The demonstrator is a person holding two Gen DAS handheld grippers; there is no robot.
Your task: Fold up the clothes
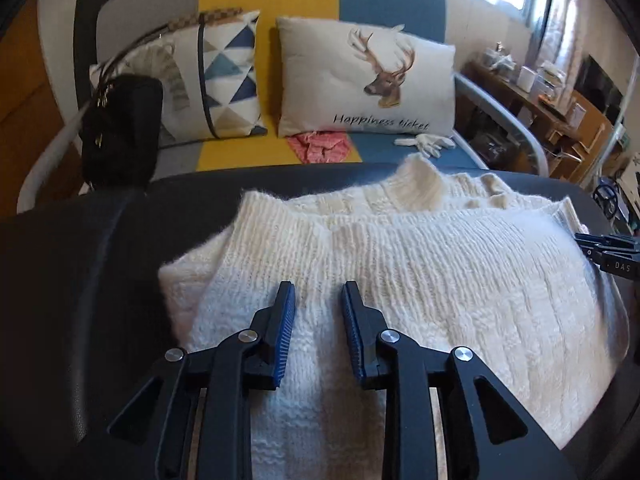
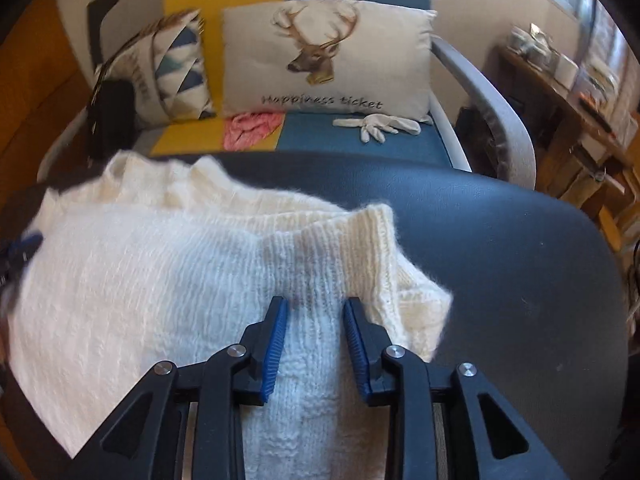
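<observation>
A cream knitted sweater (image 1: 400,264) lies folded in layers on a dark table (image 1: 80,280). It also shows in the right wrist view (image 2: 152,272). My left gripper (image 1: 318,290) is open and hovers over the sweater's left part, with knit showing between its blue pads. My right gripper (image 2: 314,306) is open over the sweater's right edge, near a ribbed cuff or hem (image 2: 376,248) that stands up. The right gripper's tip shows at the right edge of the left wrist view (image 1: 608,252). The left gripper's tip shows blurred at the left edge of the right wrist view (image 2: 20,252).
Behind the table (image 2: 520,260) is a sofa (image 1: 392,8) with a deer cushion (image 1: 360,80), a triangle-pattern cushion (image 1: 216,80), a pink cloth (image 1: 320,144), white gloves (image 1: 424,144) and a black bag (image 1: 120,128). A cluttered wooden shelf (image 1: 552,92) stands at the right.
</observation>
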